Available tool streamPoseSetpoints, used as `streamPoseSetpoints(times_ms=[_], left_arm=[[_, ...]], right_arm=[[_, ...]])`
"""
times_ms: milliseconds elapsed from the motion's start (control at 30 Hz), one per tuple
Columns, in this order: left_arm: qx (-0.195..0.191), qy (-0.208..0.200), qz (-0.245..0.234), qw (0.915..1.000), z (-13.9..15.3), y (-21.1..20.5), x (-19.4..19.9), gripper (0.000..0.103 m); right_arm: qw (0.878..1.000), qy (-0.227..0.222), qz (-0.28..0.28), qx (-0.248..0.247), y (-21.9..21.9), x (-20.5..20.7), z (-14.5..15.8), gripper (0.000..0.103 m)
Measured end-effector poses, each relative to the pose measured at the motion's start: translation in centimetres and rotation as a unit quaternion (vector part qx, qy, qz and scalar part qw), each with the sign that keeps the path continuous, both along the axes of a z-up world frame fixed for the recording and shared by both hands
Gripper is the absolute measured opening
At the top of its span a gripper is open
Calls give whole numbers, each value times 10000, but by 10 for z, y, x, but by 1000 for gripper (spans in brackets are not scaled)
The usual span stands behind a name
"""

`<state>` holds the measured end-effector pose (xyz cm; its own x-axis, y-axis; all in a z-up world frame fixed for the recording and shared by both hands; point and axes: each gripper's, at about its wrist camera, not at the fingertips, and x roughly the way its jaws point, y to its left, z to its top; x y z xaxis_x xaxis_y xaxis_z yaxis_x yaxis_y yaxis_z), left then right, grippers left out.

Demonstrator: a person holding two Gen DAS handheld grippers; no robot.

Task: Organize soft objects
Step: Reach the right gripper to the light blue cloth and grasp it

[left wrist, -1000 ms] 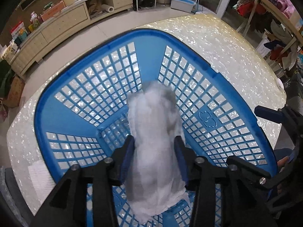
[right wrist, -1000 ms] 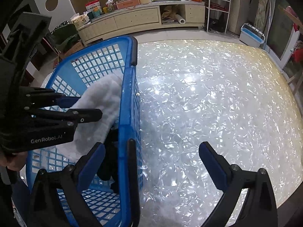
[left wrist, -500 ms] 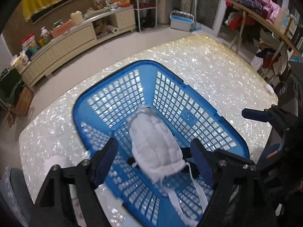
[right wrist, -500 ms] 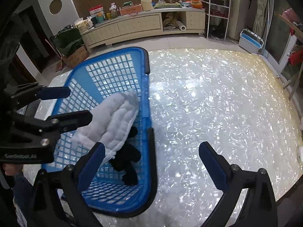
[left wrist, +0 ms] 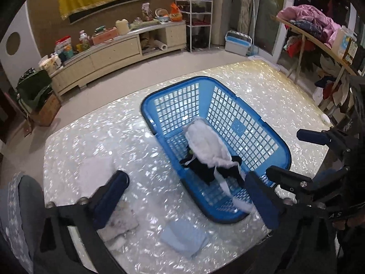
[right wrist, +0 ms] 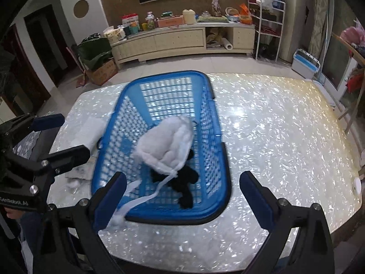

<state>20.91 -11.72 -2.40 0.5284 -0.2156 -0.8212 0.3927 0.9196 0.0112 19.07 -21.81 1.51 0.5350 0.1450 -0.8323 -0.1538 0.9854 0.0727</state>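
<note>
The laundry basket (left wrist: 237,123) is bright blue with an open grid of square holes. Inside lies a white quilted hat (left wrist: 208,147) with white ties, over a black soft item (left wrist: 205,171). The surface (right wrist: 273,125) is pearly white with a glinting, flake-like shimmer, turning yellowish at its far edge. On it lie a pale blue folded cloth (left wrist: 184,237) and a whitish cloth (left wrist: 121,225) with faint speckles. The left tool (left wrist: 184,196) and the right tool (right wrist: 182,196) are black with dark blue pads.
</note>
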Motion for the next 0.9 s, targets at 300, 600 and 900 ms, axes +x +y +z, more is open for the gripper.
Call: streamPoseSetpoints(times_ms=[300,600,900], left_arm=[[-86,-380,253,9989,13,45,-52,103],[-140,-262,707,9971,2,101,-89,103],[-370,209,969,9944,-23,147,-115,103]], right_arm=[[9989,-102,459,-63,41,-21,3,99],[9950,-11,987,-116,85,-27,-12,99],[9879,206,1531,-126,129,-38,-36,99]])
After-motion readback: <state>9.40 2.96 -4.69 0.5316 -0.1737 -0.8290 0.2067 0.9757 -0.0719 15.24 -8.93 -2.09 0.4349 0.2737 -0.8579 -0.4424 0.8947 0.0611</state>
